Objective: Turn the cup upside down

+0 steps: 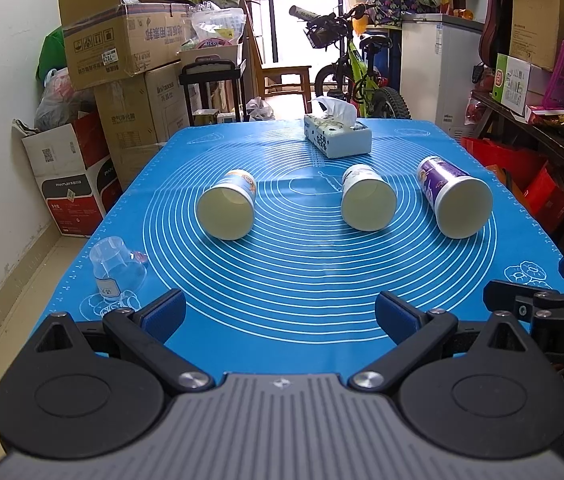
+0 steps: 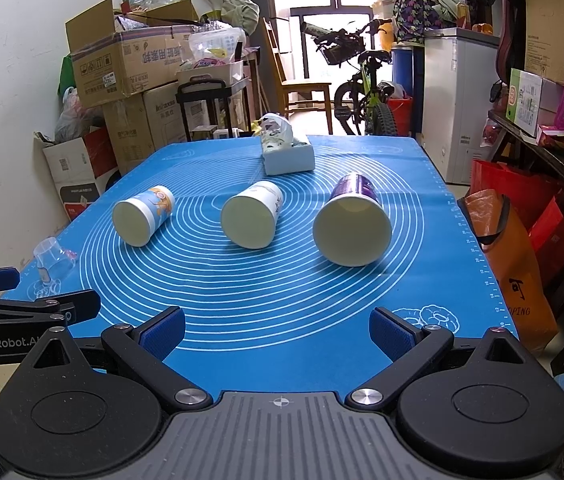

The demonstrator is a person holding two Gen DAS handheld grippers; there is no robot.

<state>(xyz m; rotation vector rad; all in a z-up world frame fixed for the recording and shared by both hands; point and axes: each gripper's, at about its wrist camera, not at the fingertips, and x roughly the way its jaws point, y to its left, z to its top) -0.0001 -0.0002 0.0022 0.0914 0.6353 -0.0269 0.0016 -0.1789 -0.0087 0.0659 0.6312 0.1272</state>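
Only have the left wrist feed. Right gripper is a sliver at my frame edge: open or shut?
Observer: Open. The right gripper has its jaws spread wide, with nothing between them.
Operator: What's in front of it?
Observer: The purple cup lies on its side, ahead and slightly right of it, mouth facing that camera.
Operator: Anything off the table's right side?
Observer: An orange bag stands on the floor close beside the blue mat.

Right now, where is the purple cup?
The purple paper cup lies on its side at the right end of the row, on the blue mat, right of the white paper cup, open mouth facing the grippers.
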